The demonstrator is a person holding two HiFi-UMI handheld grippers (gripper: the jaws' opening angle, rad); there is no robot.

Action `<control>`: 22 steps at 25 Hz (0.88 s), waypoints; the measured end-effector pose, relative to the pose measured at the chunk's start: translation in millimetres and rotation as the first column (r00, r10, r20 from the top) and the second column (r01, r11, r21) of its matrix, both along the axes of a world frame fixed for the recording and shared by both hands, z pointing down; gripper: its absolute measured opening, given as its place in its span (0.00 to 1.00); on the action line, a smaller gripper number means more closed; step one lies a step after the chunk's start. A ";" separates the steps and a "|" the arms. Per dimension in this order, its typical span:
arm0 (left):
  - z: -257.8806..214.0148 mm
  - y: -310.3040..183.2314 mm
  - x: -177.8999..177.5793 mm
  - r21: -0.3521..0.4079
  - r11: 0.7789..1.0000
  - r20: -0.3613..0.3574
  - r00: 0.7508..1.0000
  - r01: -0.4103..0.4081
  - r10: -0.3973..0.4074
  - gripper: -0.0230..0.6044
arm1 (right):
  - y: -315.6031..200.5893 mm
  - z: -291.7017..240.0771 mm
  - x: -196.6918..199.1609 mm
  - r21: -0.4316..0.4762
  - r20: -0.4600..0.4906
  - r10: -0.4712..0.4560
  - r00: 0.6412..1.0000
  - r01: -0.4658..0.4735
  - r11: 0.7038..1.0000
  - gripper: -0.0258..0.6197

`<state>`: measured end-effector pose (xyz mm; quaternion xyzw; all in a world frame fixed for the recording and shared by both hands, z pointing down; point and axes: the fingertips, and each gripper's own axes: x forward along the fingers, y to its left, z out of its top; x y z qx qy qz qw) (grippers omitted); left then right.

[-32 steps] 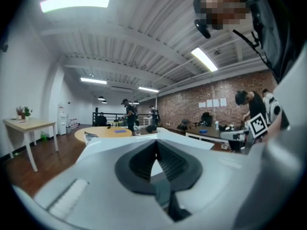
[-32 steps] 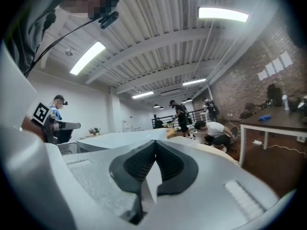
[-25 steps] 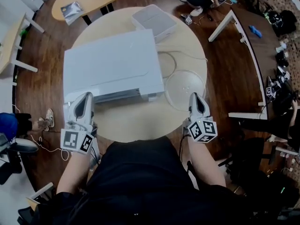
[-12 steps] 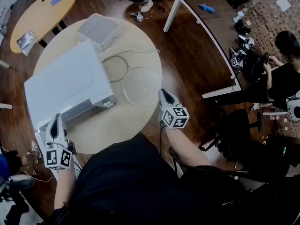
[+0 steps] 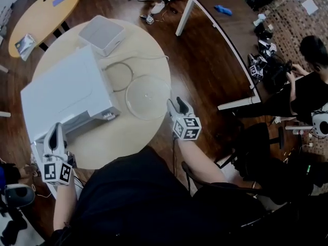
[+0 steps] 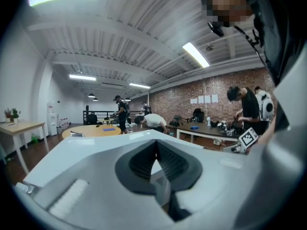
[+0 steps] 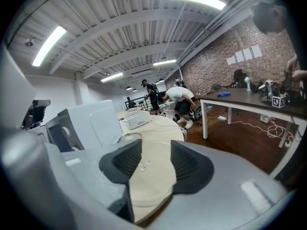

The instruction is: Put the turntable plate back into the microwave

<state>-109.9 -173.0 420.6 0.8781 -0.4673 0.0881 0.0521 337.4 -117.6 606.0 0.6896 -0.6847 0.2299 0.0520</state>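
The clear glass turntable plate (image 5: 148,97) lies flat on the round wooden table (image 5: 123,137), just right of the white microwave (image 5: 66,96). My right gripper (image 5: 177,105) is at the table's right edge, just right of the plate, pointing at it. Its jaws are opening and nothing is between them. In the right gripper view the plate (image 7: 147,176) shows through the gap of that gripper (image 7: 156,146), with the microwave (image 7: 91,121) to the left. My left gripper (image 5: 55,131) hovers at the microwave's near corner. Its pads (image 6: 154,152) meet at the tips, holding nothing.
A white box (image 5: 101,34) sits at the table's far side, and a thin ring with a cable (image 5: 117,76) lies beside the plate. A dark desk (image 5: 230,29) stands to the right, with a seated person (image 5: 312,86) beyond it. An oval table (image 5: 41,14) stands at the upper left.
The right gripper's jaws have parted; they looked shut before. It has dropped closer to the table edge beside the plate. The left gripper has sunk a little by the microwave's corner.
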 end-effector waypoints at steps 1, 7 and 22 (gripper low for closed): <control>1.8 1.8 -1.4 -0.001 1.000 0.006 1.000 0.008 -0.008 0.05 | 0.3 6.3 2.6 -0.009 0.005 0.000 1.000 0.001 1.000 0.36; -0.2 11.6 1.9 0.003 0.999 0.018 0.999 0.051 -0.051 0.05 | 4.1 25.0 32.2 -0.045 0.002 0.013 1.000 -0.013 0.999 0.45; -0.8 33.3 9.0 -0.019 0.996 0.064 0.994 0.087 -0.086 0.05 | -18.5 98.3 35.0 -0.205 0.186 -0.079 0.979 0.118 0.972 0.45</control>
